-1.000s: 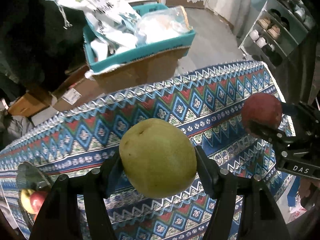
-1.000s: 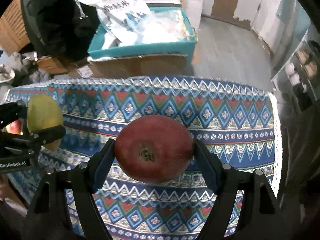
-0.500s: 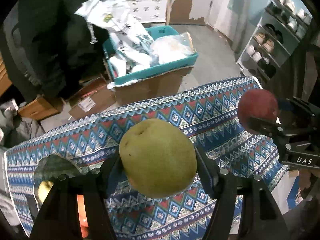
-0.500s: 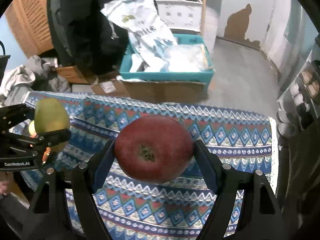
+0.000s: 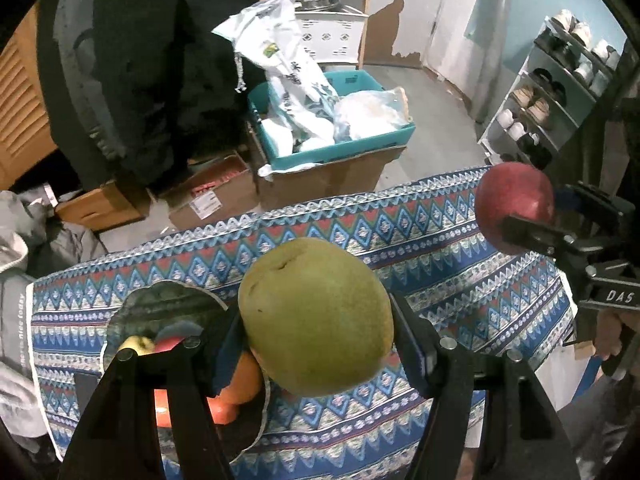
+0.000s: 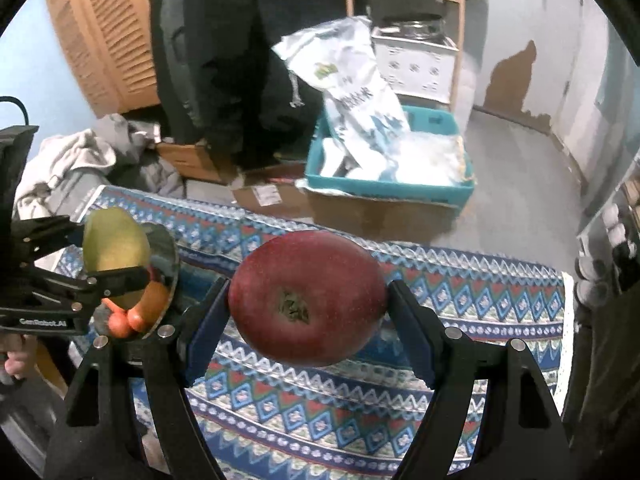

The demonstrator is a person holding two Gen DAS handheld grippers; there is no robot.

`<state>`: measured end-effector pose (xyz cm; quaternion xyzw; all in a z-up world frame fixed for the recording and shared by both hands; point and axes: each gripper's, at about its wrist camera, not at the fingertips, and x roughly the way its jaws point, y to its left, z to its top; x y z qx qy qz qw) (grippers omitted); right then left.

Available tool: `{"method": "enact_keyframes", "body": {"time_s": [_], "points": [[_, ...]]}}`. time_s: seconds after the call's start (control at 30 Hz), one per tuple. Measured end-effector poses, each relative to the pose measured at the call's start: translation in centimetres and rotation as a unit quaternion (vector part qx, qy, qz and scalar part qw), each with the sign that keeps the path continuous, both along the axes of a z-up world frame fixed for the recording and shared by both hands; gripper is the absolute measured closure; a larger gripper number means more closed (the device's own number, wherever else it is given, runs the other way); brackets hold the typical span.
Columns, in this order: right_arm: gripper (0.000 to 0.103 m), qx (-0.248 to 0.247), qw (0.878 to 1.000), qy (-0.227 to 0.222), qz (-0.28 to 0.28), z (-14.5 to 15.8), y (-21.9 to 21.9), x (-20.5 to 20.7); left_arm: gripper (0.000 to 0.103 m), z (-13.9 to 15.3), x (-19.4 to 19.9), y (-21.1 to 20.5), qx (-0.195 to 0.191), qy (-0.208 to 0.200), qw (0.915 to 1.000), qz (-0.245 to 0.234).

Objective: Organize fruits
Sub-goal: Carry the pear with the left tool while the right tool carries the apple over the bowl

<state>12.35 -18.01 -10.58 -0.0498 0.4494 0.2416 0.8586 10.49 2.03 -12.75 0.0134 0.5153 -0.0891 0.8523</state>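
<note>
Currently left tongs point(image 5: 316, 354) pinching green pear point(image 5: 316, 316) across widest girth, holding it above glass plate point(image 5: 160, 300) of fruit on patterned counter point(image 5: 440, 248). Right tongs point(image 6: 308, 328) clamping red apple point(image 6: 308, 298) at its sides, also aloft. Both fruits looking firm, smooth, fairly heavy, bruising under hard squeeze; mid-girth grip suiting them.

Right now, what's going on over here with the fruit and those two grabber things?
A person is sorting fruit with a handheld gripper in each hand. The left gripper is clamped on a green pear, and the right gripper is clamped on a red apple. Both fruits are held in the air above a table covered by a patterned cloth. A glass plate at the left end of the table already holds a few fruits, some orange and one yellow.
</note>
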Motion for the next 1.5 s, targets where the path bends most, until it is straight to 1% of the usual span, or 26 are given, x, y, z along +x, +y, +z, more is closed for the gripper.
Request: {"method": "enact_keyframes", "body": {"time_s": [0.2, 0.3, 0.53, 0.77, 0.9, 1.13, 1.27, 1.5], "points": [[0.025, 0.008, 1.0, -0.005, 0.024, 0.8, 2.9, -0.6, 0.034, 0.5, -0.9, 3.1, 0.005, -0.005, 0.9999, 0.01], [0.025, 0.011, 0.999, -0.005, 0.037, 0.9, 4.6, -0.7, 0.034, 0.4, -1.2, 4.9, 0.018, -0.01, 0.9996, 0.02], [0.025, 0.01, 0.998, 0.004, 0.062, 0.2, 8.7, -0.1, 0.034, -0.5, -1.3, 10.0, 0.014, 0.001, 0.9981, 0.061], [0.025, 0.015, 0.996, 0.015, 0.082, -0.4, 12.5, 0.3, 0.034, -1.7, -1.4, 13.3, 0.013, 0.007, 0.9962, 0.086], [0.025, 0.013, 0.995, 0.021, 0.095, -0.9, 14.6, 0.3, 0.034, -2.3, -1.3, 14.9, 0.004, 0.014, 0.9949, 0.1], [0.025, 0.018, 0.992, 0.047, 0.114, -2.6, 18.1, 0.7, 0.034, -3.9, -1.6, 17.0, -0.007, 0.027, 0.9934, 0.112], [0.025, 0.018, 0.99, 0.07, 0.122, -4.3, 20.1, 1.2, 0.034, -5.1, -1.3, 17.7, -0.011, 0.033, 0.9927, 0.115], [0.025, 0.012, 0.986, 0.103, 0.129, -7.5, 22.6, 1.9, 0.034, -7.4, 0.4, 19.2, -0.023, 0.057, 0.9897, 0.129]]}}
